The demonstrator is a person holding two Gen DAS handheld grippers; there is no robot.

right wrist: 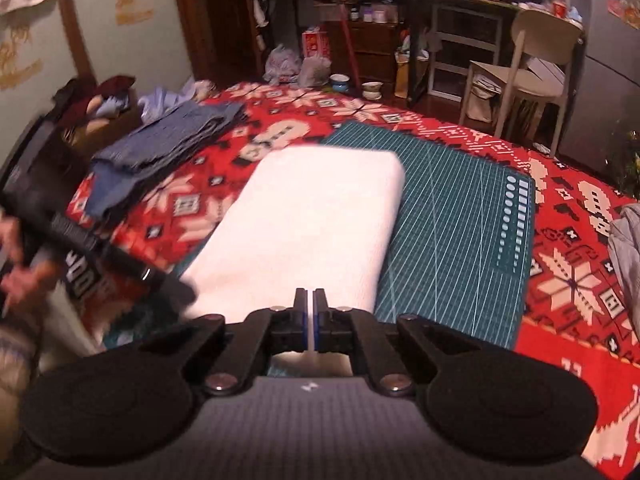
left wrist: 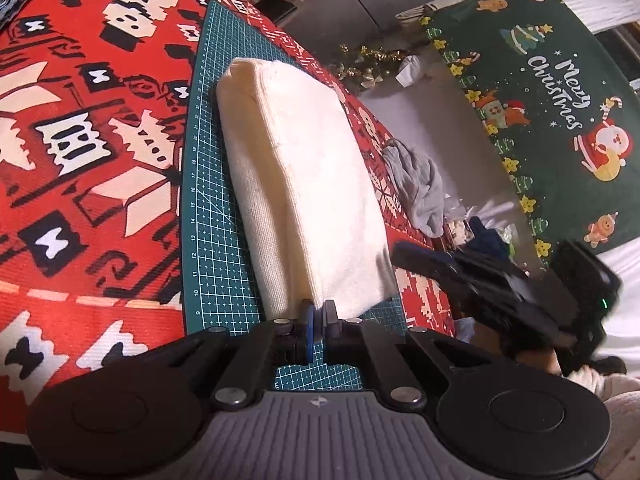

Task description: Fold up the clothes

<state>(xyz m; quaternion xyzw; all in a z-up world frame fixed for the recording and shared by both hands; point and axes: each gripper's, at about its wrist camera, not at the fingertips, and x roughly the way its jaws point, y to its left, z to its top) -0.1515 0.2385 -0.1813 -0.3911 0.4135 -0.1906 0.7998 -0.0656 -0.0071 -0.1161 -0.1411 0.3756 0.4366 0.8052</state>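
A cream folded garment (left wrist: 296, 168) (right wrist: 304, 220) lies as a long flat rectangle on the green cutting mat (left wrist: 212, 240) (right wrist: 452, 220). My left gripper (left wrist: 318, 308) is shut at the garment's near edge, blue pads together with no cloth showing between them. The right wrist view shows it as a blurred black bar, the left gripper (right wrist: 186, 292), at the garment's near left corner. My right gripper (right wrist: 311, 294) is shut over the near end, with only a thin white slit between its pads. In the left wrist view the right gripper (left wrist: 398, 250) is blurred beside the garment's right edge.
A red patterned cloth (left wrist: 80, 160) (right wrist: 580, 280) covers the surface. A stack of folded blue clothes (right wrist: 168, 148) lies at its far left, and a crumpled grey garment (left wrist: 416, 184) (right wrist: 628, 240) at its right edge. A chair (right wrist: 532, 68) and cluttered shelves stand beyond. A green Christmas rug (left wrist: 540, 120) lies on the floor.
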